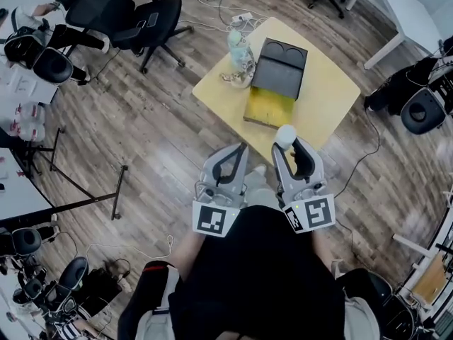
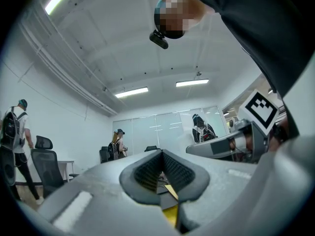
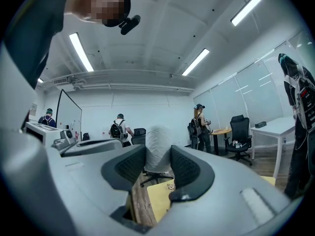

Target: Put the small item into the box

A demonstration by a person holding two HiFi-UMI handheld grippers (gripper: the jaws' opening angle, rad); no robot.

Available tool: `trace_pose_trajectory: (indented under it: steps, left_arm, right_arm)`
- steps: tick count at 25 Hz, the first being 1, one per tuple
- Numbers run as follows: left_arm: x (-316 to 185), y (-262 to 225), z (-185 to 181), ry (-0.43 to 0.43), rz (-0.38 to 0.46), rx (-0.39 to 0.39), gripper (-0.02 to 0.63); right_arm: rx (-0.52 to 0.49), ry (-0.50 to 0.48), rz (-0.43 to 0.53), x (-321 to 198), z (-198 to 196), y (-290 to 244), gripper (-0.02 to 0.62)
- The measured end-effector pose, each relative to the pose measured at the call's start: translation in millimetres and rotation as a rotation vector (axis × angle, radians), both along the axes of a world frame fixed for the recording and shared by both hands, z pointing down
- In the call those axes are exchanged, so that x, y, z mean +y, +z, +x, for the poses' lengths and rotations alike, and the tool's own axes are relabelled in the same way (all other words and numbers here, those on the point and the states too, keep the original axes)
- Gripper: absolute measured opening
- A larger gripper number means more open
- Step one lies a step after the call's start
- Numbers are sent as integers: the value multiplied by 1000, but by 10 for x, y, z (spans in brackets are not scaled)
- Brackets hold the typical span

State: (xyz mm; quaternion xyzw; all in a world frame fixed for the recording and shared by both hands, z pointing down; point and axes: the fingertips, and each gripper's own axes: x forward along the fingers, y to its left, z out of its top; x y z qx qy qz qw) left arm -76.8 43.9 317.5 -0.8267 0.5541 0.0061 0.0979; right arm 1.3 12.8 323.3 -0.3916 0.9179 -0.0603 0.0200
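Note:
A black box [image 1: 279, 69] with a yellow part toward me lies open on the yellow table [image 1: 333, 94]. My right gripper [image 1: 287, 146] is raised in front of the table's near corner, shut on a small white rounded item [image 1: 285, 135]. In the right gripper view the white item [image 3: 157, 149] sits pinched between the two dark pads [image 3: 186, 168]. Beside it, my left gripper [image 1: 236, 156] is held at about the same height. Its jaws meet with nothing between them, as the left gripper [image 2: 161, 170] view shows.
A pale teal bottle [image 1: 238, 47] and small bits [image 1: 235, 76] stand on the table left of the box. Black office chairs [image 1: 138, 16] and cables lie on the wooden floor at the back left. Several people [image 3: 119, 129] stand across the room.

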Motion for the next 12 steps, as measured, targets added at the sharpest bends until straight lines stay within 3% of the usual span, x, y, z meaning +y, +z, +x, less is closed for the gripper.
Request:
trace_pose_trajectory:
  steps: [12]
  left_arm:
    - [-732,-52,132,45,11,-28,2]
  right_arm:
    - [-25,41,-19,-762,111,56,164]
